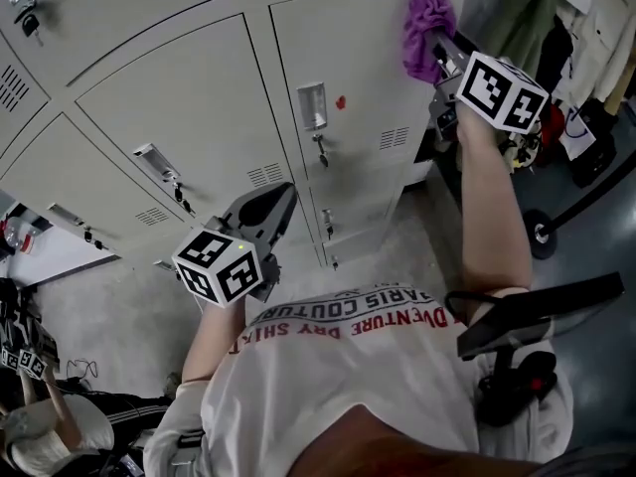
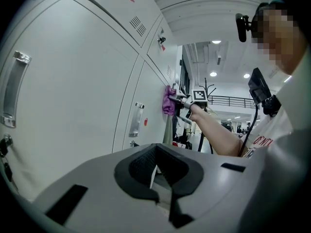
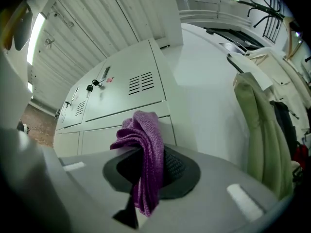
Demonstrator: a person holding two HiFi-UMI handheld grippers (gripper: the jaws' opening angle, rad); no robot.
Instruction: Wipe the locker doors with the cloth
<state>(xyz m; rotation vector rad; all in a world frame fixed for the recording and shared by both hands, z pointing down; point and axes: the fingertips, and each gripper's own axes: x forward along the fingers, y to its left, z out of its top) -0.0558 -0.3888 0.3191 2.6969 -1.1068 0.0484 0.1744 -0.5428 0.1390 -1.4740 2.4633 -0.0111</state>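
We are at the wiping step, we think. Our right gripper [image 1: 440, 56] is up at the lockers, and its fingers [image 3: 181, 171] are closed tight on the purple cloth [image 1: 425, 30]. The cloth bunches out in front and looks pressed on a locker door [image 1: 363, 43], near the door's right edge and above the handle [image 1: 312, 105]. Our left gripper [image 1: 278, 203] hangs lower down, away from the doors. Its fingers [image 2: 141, 166] are together, with nothing between them. Next, we think the cloth must slide across the door while it presses flat. It should go around the handle and the key under it. Then it can go to the doors on the left.
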